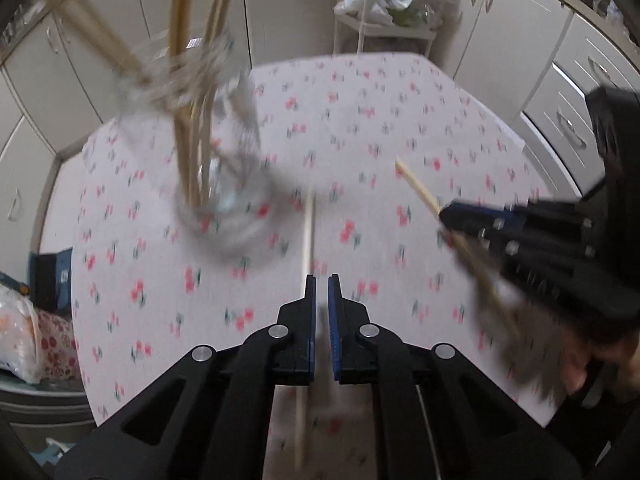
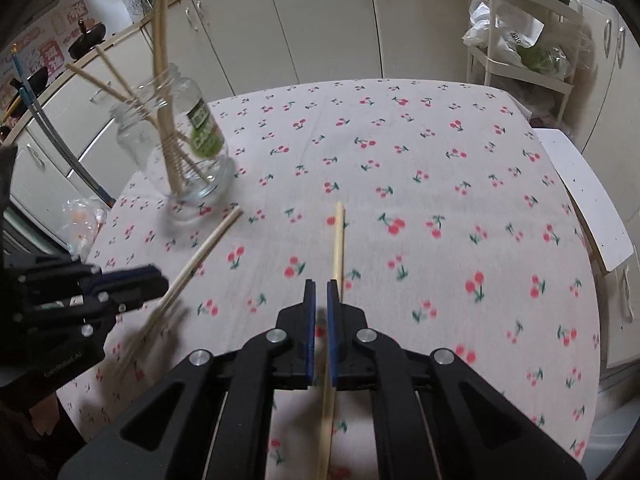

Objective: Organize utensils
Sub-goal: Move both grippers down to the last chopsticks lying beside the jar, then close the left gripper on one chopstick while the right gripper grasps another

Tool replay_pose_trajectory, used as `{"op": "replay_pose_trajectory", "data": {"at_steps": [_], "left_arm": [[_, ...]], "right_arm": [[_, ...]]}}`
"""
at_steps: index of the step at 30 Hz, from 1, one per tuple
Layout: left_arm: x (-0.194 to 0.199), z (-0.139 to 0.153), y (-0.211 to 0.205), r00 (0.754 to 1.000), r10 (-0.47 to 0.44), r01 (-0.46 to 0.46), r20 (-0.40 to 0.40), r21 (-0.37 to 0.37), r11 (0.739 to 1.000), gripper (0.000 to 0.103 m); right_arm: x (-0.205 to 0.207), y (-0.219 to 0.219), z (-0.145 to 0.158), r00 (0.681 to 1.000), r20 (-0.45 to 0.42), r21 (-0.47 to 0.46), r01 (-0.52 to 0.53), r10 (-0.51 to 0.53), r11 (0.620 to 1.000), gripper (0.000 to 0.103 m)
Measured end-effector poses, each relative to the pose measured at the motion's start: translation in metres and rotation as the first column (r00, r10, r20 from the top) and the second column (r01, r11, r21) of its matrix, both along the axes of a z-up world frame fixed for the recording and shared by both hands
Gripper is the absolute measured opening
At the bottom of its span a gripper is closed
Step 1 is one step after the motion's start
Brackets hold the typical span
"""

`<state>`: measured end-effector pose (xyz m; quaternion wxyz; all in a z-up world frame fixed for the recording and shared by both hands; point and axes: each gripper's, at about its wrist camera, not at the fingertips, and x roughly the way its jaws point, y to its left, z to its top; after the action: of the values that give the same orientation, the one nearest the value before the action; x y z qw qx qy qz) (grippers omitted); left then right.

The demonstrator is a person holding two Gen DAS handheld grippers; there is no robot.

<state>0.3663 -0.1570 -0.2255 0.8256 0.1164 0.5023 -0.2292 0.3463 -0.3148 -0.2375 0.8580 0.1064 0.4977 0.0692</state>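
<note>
Tablecloth [image 2: 440, 168]; chopstick [image 2: 338, 240] between jaws.

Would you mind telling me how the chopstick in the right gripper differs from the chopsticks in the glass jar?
The chopstick in the right gripper is alone, clamped between closed jaws; the chopsticks in the glass jar are several, gripped by nothing. The clamped chopstick points forward, low over the tablecloth; the jar's chopsticks stand steeply, leaning on its rim. All are pale, slender wood.
</note>
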Motion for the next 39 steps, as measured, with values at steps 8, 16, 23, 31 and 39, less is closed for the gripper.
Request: {"op": "replay_pose_trajectory", "data": {"at_steps": [8,16,23,31,39], "left_arm": [[0.032,-0.005,-0.016,0.997,0.077,-0.078,0.031,0.046,0.996,0.022],[0.042,-0.012,-0.010,0.997,0.072,-0.073,0.019,0.044,0.996,0.034],[0.041,-0.025,-0.011,0.998,0.066,-0.066,-0.007,0.055,0.996,0.034],[0.019,-0.024,-0.032,0.999,-0.003,-0.001,0.041,0.089,0.996,0.005],[-0.017,0.031,0.022,0.990,0.059,-0.041,0.130,-0.132,0.990,0.005]], "right_arm": [[0.013,-0.007,-0.008,1.000,-0.030,0.017,0.001,-0.001,1.000,0.010],[0.009,0.003,-0.009,1.000,-0.001,-0.031,-0.026,0.026,0.999,0.036],[0.008,0.006,-0.011,0.999,0.017,-0.088,-0.046,0.048,0.995,0.010],[-0.003,-0.005,-0.012,1.000,-0.001,0.042,-0.022,0.022,0.999,0.006],[-0.022,-0.024,-0.016,0.999,-0.019,0.223,0.047,-0.044,0.974,0.006]]}}
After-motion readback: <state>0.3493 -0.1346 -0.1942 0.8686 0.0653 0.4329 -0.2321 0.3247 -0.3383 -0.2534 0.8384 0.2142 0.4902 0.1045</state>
